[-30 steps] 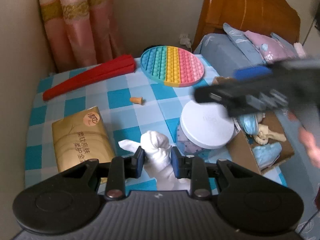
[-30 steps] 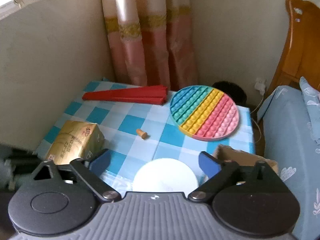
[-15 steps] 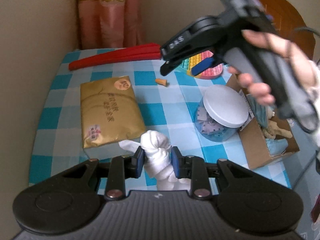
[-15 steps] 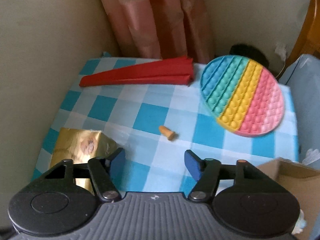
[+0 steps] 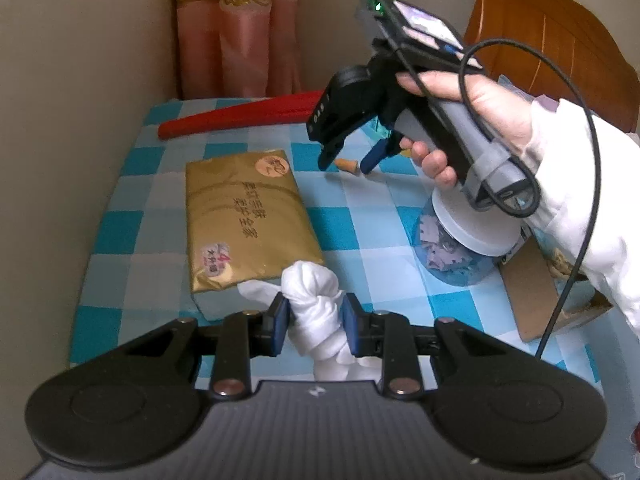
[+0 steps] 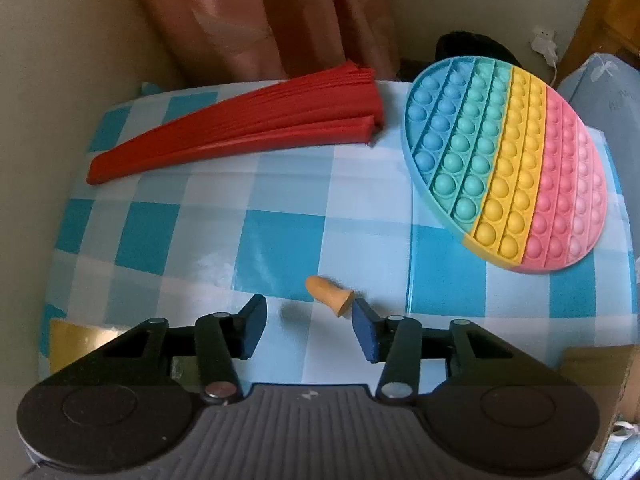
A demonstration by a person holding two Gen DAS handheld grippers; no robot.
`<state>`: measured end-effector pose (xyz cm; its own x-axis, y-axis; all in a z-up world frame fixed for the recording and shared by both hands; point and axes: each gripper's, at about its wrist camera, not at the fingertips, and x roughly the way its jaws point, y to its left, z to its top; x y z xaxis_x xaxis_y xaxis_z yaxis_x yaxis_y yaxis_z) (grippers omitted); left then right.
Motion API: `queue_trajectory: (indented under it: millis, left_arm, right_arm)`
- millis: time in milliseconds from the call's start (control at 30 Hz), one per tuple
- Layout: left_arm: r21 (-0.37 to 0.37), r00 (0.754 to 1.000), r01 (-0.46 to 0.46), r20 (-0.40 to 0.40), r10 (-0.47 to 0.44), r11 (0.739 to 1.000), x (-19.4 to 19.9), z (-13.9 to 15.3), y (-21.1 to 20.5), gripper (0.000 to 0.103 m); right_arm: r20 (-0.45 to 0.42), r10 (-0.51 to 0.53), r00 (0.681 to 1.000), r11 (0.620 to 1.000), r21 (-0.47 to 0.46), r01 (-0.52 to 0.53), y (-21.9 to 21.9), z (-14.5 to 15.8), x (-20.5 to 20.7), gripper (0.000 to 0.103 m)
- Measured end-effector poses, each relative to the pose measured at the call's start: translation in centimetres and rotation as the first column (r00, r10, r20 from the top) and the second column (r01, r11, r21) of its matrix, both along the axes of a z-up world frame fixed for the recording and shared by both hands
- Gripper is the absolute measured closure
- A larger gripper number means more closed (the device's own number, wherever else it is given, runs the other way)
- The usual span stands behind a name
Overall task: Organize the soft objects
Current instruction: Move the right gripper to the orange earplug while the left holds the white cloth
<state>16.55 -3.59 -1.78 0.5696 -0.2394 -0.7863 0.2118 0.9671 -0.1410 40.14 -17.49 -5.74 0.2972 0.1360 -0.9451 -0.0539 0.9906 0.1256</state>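
My left gripper [image 5: 314,328] is shut on a knotted white cloth [image 5: 316,300] and holds it above the near edge of the blue checked table [image 5: 120,236]. My right gripper [image 6: 308,320] is open and low over the table. A small orange foam earplug [image 6: 330,294] lies just ahead of its fingertips, nearer the right one. In the left wrist view the right gripper [image 5: 346,162] hangs over that earplug [image 5: 349,167].
A gold tissue pack [image 5: 248,216] lies left of centre. A folded red fan [image 6: 240,132] and a round rainbow pop-it mat [image 6: 508,160] lie at the back. A white-lidded jar [image 5: 472,232] and a cardboard box [image 5: 532,300] stand at the right. Walls, curtain and bed surround the table.
My right gripper has moved forward and down to the orange earplug, its jaws narrowing. My left gripper has drawn back and up with the white cloth still held.
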Motion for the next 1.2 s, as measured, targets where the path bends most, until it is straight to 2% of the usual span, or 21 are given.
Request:
queue_trajectory:
  millis: [333, 600, 767, 867, 1100, 1200]
  left_arm:
    - [-0.016, 1.000, 0.007, 0.010, -0.006, 1.000, -0.1, 0.1, 0.2, 0.075]
    - [-0.025, 1.000, 0.015, 0.013, -0.015, 1.000, -0.3, 0.2, 0.0, 0.075]
    - [-0.031, 1.000, 0.021, 0.010, -0.020, 0.999, -0.2, 0.0, -0.1, 0.075]
    - [-0.034, 1.000, 0.023, 0.009, -0.023, 0.999, -0.2, 0.0, -0.1, 0.075]
    - [-0.032, 1.000, 0.017, 0.009, -0.017, 0.999, -0.2, 0.0, 0.1, 0.075]
    - [-0.024, 1.000, 0.023, 0.007, -0.023, 0.999, -0.3, 0.0, 0.0, 0.075]
  right_arm:
    - [0.017, 0.002, 1.000, 0.999, -0.052, -0.001, 0.9, -0.5, 0.4, 0.056]
    - [0.028, -0.016, 0.999, 0.997, -0.077, 0.018, 0.7, -0.4, 1.1, 0.067]
    - [0.023, -0.032, 0.999, 0.997, -0.071, 0.033, 0.6, -0.4, 1.5, 0.067]
    - [0.038, -0.034, 0.999, 0.996, -0.083, 0.037, 0.6, -0.4, 1.5, 0.074]
    - [0.035, -0.001, 0.999, 0.996, -0.085, 0.004, 0.6, -0.1, 0.6, 0.077]
    - [0.034, 0.028, 0.999, 0.997, -0.075, -0.025, 0.7, 0.4, -0.3, 0.087]
